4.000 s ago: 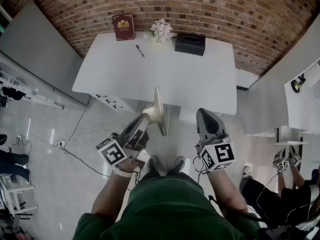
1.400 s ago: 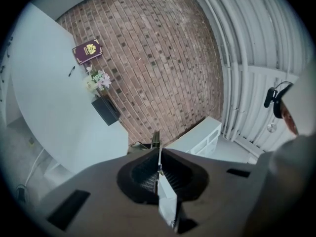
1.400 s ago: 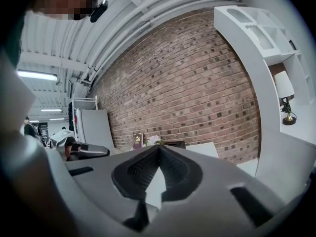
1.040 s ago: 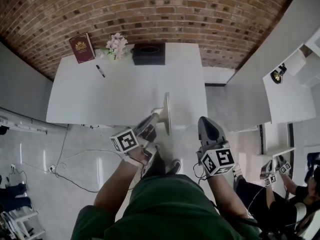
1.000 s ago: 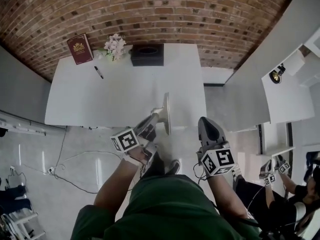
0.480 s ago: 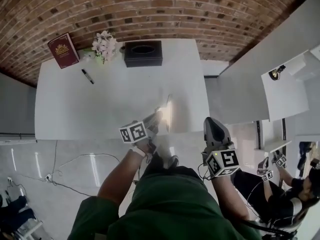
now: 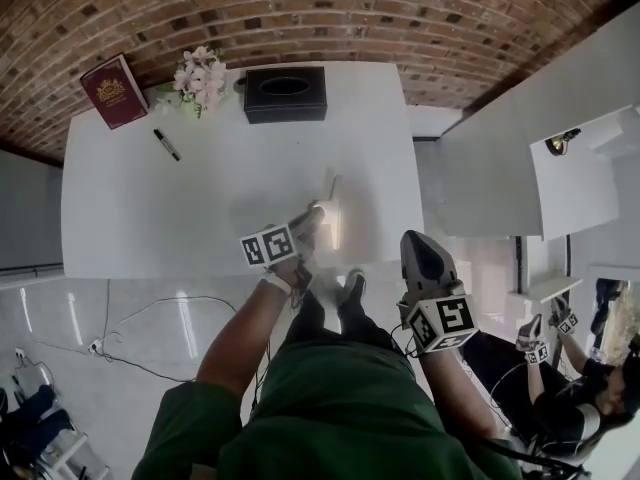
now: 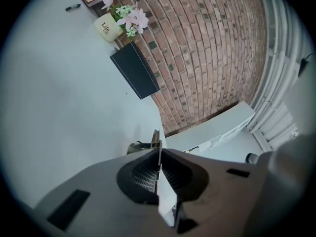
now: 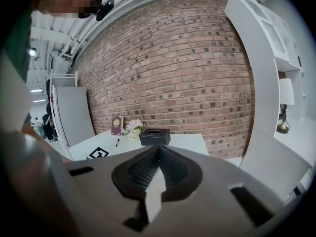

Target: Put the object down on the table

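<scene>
A thin, flat pale object (image 7: 331,220) shows edge-on over the white table (image 7: 180,208), close to its front edge. My left gripper (image 7: 308,224) is shut on it from the near side. In the left gripper view the object's thin edge (image 8: 156,141) sticks out between the closed jaws of the left gripper (image 8: 158,156), low over the tabletop (image 8: 64,107). I cannot tell if it touches the table. My right gripper (image 7: 421,256) hangs off the table's front right corner, shut and empty. In its own view the right gripper (image 9: 159,153) points level toward the table (image 9: 182,141).
At the table's back edge stand a red book (image 7: 108,90), a pot of flowers (image 7: 198,76) and a black tissue box (image 7: 285,93); a pen (image 7: 166,144) lies nearby. White cabinets (image 7: 490,158) flank the right side. Cables (image 7: 130,318) trail on the floor.
My left gripper has carried the flat object forward and down, from in front of the table to over its front part. The right gripper has shifted slightly.
</scene>
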`<state>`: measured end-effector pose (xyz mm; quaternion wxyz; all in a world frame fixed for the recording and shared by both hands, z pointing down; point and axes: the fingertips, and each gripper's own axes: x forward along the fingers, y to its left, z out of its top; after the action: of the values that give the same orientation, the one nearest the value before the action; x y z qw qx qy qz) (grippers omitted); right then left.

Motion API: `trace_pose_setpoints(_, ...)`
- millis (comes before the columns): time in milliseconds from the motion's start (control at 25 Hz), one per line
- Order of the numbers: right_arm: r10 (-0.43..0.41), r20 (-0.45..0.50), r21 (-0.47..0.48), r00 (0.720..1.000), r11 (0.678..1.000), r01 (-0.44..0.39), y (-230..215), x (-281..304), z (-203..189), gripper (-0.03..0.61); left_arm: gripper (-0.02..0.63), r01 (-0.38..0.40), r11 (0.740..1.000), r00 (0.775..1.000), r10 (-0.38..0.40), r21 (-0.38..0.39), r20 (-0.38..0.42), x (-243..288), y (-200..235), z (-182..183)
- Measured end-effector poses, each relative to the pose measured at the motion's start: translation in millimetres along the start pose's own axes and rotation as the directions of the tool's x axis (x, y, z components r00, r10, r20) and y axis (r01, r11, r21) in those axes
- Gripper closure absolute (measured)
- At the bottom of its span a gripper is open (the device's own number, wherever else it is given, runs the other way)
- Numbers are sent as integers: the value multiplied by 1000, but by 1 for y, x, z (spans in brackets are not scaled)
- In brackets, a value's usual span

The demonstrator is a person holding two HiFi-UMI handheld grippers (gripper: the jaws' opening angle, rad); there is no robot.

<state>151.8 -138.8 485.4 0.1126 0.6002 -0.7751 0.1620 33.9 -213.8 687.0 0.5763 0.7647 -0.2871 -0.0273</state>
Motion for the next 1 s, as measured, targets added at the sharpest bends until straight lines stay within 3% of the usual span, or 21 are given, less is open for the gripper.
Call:
trace_pose_setpoints(520, 62, -40, 47, 997, 997, -60, -33, 18, -20, 575, 600, -100, 995, 995, 100, -11, -14, 31, 25, -9)
trace_pose_setpoints(880, 117, -34, 49, 993, 992, -115, -36, 30, -16, 575, 591, -203, 975, 979, 205, 85, -11, 32, 28, -6)
trace_pose_setpoints(1000, 132, -27, 41, 991, 991, -131, -35, 34, -11, 575, 502, -232, 964, 972, 234, 126, 3, 26, 29, -1)
